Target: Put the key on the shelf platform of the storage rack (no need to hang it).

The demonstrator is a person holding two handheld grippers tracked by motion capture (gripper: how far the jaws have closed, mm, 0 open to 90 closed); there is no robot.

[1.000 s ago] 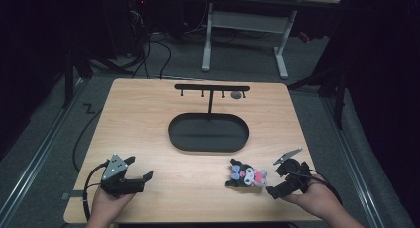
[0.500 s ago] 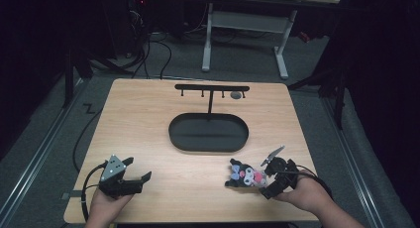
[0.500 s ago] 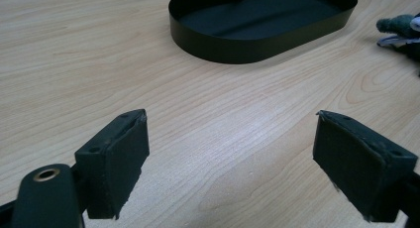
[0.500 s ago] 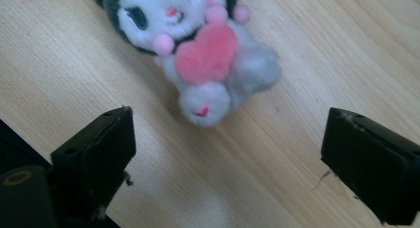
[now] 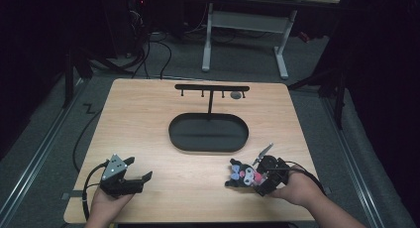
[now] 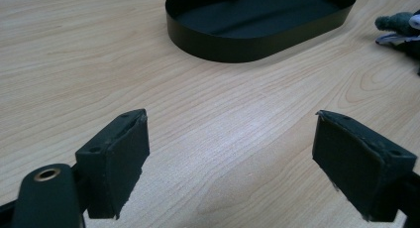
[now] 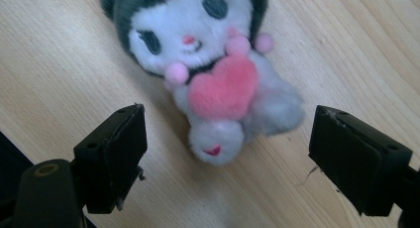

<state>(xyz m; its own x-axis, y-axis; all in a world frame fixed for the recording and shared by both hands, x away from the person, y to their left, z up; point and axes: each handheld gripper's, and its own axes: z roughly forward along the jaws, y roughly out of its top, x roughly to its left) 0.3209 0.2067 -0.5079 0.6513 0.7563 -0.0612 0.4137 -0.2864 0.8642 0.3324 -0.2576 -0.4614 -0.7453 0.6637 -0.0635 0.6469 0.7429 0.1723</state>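
The right gripper is hovering low over the table, its jaws standing well apart and having just been closing in a little. Nothing is being gripped: in the right gripper view both pads are sitting clear of the plush, with bare wood showing on each side of it. The plush is lying just ahead of the jaws, its feet pointing into the gap between them and its head farther out; it is white and dark grey and is hugging a pink heart. In the high view the plush is lying right beside the gripper, on the side away from the hand.

Farther out from that gripper, across the wood, a black oval tray is sitting, and beyond it a small black rack.

The left gripper is resting well apart from the plush, near the opposite table edge. Its jaws are standing wide with only wood between them; ahead of them the tray is lying.
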